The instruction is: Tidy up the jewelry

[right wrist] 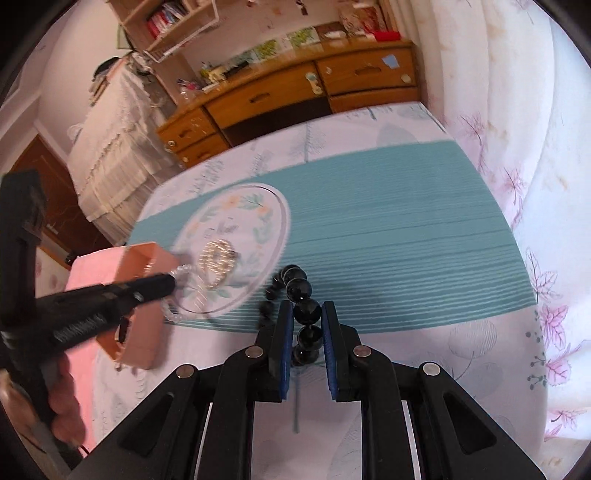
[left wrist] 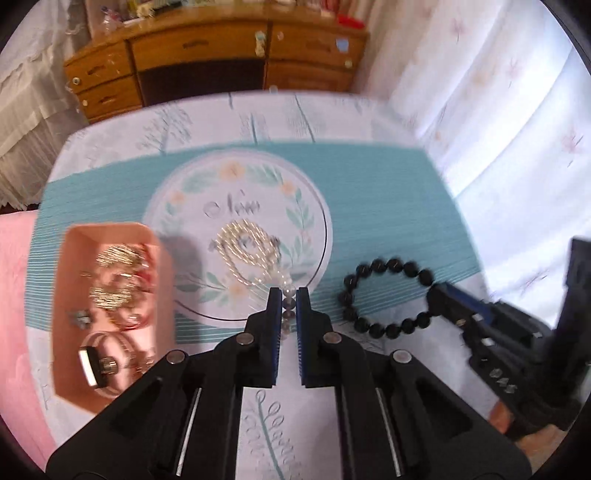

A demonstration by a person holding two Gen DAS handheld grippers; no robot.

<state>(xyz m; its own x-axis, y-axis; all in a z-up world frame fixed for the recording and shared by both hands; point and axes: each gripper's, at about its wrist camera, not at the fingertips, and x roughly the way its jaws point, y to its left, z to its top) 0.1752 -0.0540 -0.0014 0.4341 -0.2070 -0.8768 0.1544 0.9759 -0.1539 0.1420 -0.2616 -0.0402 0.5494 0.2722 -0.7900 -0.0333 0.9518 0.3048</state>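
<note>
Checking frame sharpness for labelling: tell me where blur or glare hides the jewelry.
Left wrist view: motion blur smears the pink tray contents and gold chain; the black bead bracelet stays readable. Right wrist view: the bracelet between the right gripper fingers is sharp, the clear bead strand at the left gripper blurred.

Bed covered by a printed sheet (left wrist: 369, 177): wide teal striped band (right wrist: 388, 206) across it, a round floral medallion (left wrist: 303, 192) with blurred lettering at centre, pale tree and leaf motifs on the white parts. Pink cloth (left wrist: 18, 295) along the left edge. Wooden desk (left wrist: 221, 48) beyond the far end of the bed, with drawers and a dark knee gap; its top is cluttered, items too blurred to name. White curtain (right wrist: 517, 147) with pink leaf print on the right. Cream lace cover (right wrist: 110, 147) hangs left of the desk. Wall shelf (right wrist: 173, 22) with books above.
</note>
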